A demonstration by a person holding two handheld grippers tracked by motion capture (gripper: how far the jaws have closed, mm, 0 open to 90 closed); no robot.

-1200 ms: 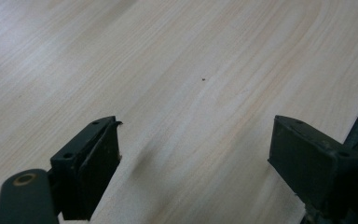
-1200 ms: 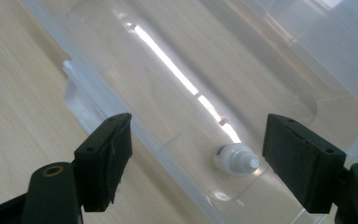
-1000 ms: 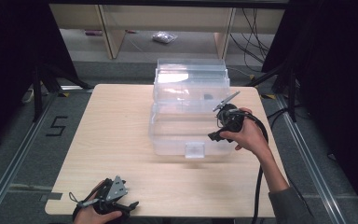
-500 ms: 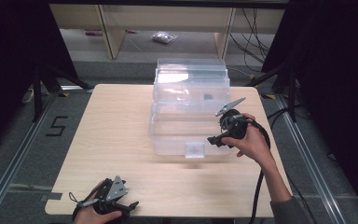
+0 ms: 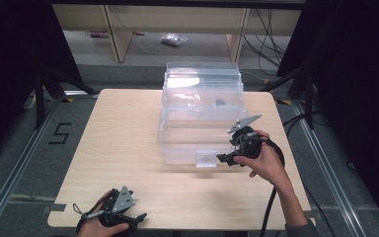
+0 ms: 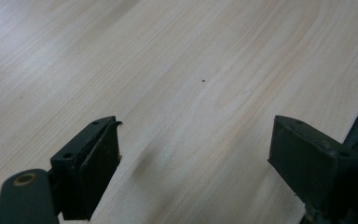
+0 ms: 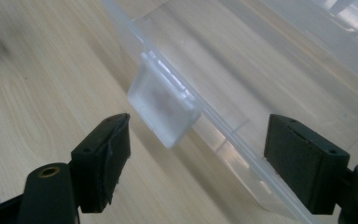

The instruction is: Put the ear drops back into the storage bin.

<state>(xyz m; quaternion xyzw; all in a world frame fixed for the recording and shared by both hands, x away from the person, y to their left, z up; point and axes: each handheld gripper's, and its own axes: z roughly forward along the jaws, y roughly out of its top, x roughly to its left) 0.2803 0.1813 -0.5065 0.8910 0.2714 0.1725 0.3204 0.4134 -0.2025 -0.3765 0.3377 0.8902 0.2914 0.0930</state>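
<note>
A clear plastic box (image 5: pixel 200 128) stands at the middle-back of the wooden table (image 5: pixel 123 128), its lid tipped up behind it. A clear latch tab (image 5: pixel 206 159) hangs on its front wall. My right gripper (image 5: pixel 225 159) is at the box's front right corner, jaws open and pointing left at the tab. In the right gripper view the tab (image 7: pixel 163 105) and the box rim (image 7: pixel 242 140) lie just beyond my open right gripper (image 7: pixel 198 135), untouched. My left gripper (image 5: pixel 137 217) rests at the table's front left edge. In the left gripper view it is (image 6: pixel 196 140) open over bare wood.
A small dark object (image 5: pixel 220 102) lies inside the box. Behind the table are wooden shelf legs and a plastic bag (image 5: pixel 172 39) on the floor. Cables hang at the back right. A "5" mark (image 5: pixel 60 133) is on the floor at left.
My right gripper has come down and toward the table's front, from beside the box's right wall to the level of the front latch tab. The left gripper has stayed put.
</note>
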